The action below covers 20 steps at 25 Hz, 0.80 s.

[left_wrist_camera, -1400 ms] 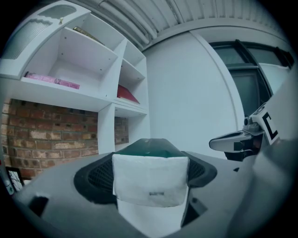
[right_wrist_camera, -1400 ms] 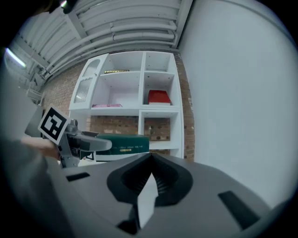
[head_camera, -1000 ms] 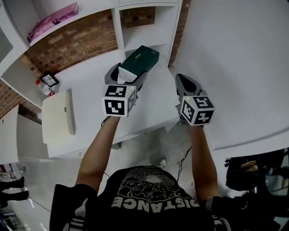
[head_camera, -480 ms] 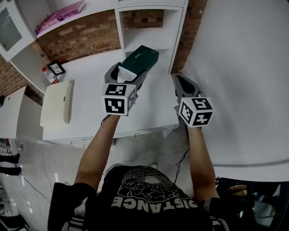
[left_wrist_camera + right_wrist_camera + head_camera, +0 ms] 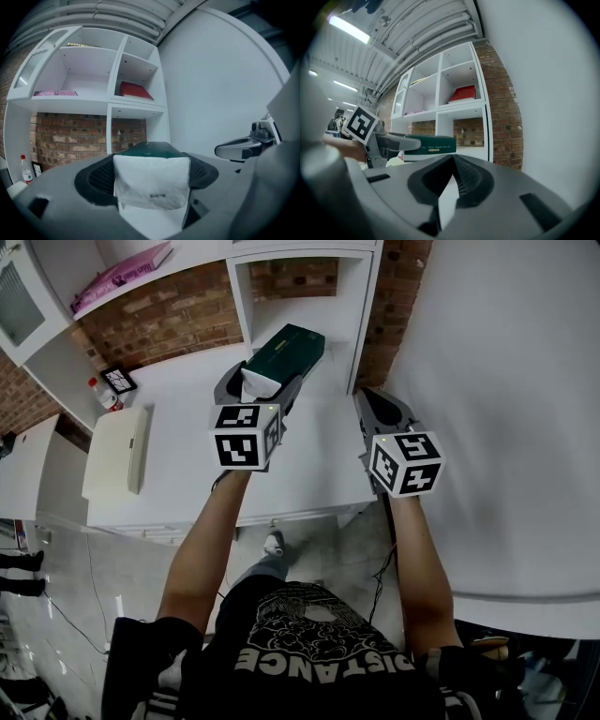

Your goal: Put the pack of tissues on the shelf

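Over white table [image 5: 187,432], left claw [image 5: 260,388] holds dark green tissue pack [image 5: 289,351] end-first for white shelf cubby [image 5: 292,313]; right claw [image 5: 452,161] closed, empty.

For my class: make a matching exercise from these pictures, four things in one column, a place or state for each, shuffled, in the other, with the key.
1 pack of tissues
2 right claw
3 red object
4 small bottle

A shut, empty
B on an upper shelf
C on the counter by the brick wall
D gripped in the left claw

Pairs: 1-D, 2-A, 3-B, 4-C
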Motion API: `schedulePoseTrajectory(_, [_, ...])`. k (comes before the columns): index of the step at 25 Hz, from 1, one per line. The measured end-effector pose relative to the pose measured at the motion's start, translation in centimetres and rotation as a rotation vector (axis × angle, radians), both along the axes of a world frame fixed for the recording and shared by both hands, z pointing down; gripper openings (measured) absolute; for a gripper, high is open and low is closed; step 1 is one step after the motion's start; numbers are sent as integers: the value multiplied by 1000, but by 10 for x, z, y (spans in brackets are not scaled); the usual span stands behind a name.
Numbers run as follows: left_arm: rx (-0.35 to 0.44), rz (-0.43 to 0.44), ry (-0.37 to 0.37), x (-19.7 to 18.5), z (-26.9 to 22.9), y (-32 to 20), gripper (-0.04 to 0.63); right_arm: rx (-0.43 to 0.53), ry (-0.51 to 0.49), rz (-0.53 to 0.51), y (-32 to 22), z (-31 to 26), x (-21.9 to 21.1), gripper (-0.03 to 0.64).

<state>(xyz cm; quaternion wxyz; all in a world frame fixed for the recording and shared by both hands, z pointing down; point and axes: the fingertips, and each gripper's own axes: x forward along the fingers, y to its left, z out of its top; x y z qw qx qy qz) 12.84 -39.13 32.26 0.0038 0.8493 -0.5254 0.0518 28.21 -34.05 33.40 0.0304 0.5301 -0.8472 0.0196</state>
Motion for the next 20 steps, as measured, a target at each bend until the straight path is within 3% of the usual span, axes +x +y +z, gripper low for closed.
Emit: schedulePoseTrajectory(20, [18, 78, -6, 32, 3, -144, 426, 10, 49, 16, -110, 3, -15, 5])
